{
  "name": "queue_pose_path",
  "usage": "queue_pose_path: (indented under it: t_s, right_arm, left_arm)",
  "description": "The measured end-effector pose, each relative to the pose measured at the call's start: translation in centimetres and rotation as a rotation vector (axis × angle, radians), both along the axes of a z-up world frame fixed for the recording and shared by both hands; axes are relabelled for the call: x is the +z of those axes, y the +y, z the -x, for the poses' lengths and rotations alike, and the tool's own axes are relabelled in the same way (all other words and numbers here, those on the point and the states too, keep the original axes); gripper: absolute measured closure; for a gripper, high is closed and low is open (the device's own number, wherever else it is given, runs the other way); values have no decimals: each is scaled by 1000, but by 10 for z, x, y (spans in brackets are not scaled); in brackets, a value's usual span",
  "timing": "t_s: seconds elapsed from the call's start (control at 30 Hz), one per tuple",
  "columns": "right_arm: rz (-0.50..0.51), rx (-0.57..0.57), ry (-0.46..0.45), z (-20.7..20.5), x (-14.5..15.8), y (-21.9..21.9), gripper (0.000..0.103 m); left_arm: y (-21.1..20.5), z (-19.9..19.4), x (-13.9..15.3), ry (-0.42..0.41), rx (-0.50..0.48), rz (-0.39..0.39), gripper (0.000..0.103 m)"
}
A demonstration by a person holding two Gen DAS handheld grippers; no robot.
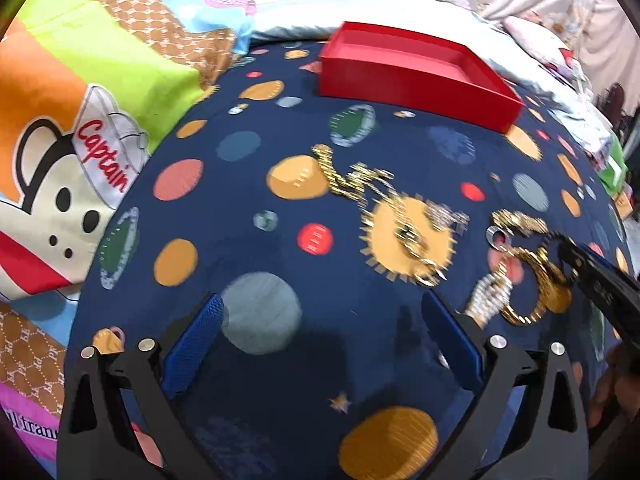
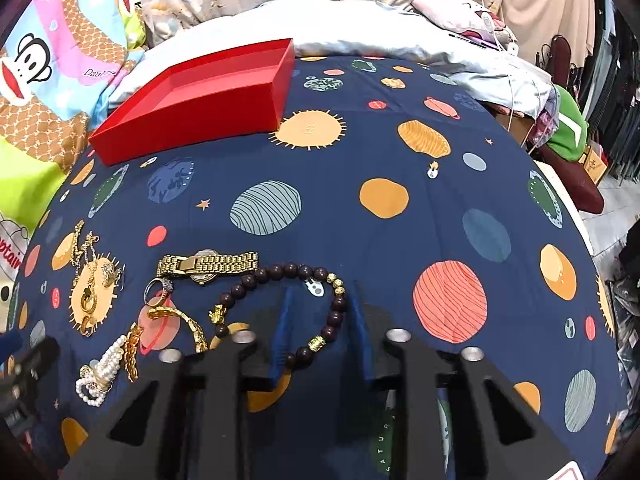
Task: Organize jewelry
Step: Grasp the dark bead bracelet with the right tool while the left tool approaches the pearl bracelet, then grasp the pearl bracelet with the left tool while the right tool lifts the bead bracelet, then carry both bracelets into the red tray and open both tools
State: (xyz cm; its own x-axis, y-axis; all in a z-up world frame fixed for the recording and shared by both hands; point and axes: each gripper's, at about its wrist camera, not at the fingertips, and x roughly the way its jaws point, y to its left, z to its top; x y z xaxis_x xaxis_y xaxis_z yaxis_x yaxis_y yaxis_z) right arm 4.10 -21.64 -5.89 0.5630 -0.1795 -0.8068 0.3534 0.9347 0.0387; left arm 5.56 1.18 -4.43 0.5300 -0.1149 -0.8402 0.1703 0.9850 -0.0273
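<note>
- Jewelry spread on navy planet-print bedsheet [image 2: 360, 128]: thin gold chain necklace [image 2: 86, 264], gold metal link watch [image 2: 208, 266], white pearl bracelet [image 2: 100, 372].
- Open red cardboard box [image 2: 192, 100] well apart, behind.
- Left gripper [image 1: 320, 332] jaws wide, nothing between.
- Right gripper [image 2: 324, 320] jaws narrow, dark wooden bead bracelet [image 2: 340, 304] between blue pads [image 2: 286, 320]; contact unclear.

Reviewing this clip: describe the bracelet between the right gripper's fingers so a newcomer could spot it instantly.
On the navy planet-print cloth, well in front of the red box, jewelry lies clustered. The beaded bracelet is the rightmost piece, looping around the right gripper. Unlike the gold watch and pearl piece beside it, its beads are dark brown with gold spacers.
</note>
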Motion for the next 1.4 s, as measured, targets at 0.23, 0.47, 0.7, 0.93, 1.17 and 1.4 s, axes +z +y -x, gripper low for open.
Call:
queue_pose_path:
  t_s: [0.23,0.47,0.7,0.93,1.17,1.4]
  right_arm:
    - [-45,-5,-10,4,1,-5,96]
    - [-88,-20,-18,14,3,-12,96]
    - [-100,-14,-29,18,7,-12,96]
    - [-102,-5,-54,26,18,-12,96]
    - [-89,8,-98,37,40,-9,96]
    - [-63,46,-170,41,78,-5,96]
  left_arm:
    - [-34,12,-5,2,-115,-3,6]
    - [-55,9,-15,20,-178,0,25]
    - [-61,13,-11,-1,-213,12,60]
    - [-51,12,-6,36,-214,85,88]
    - [-36,19,14,5,-198,114,88]
    - [-19,11,52,-54,-192,152,88]
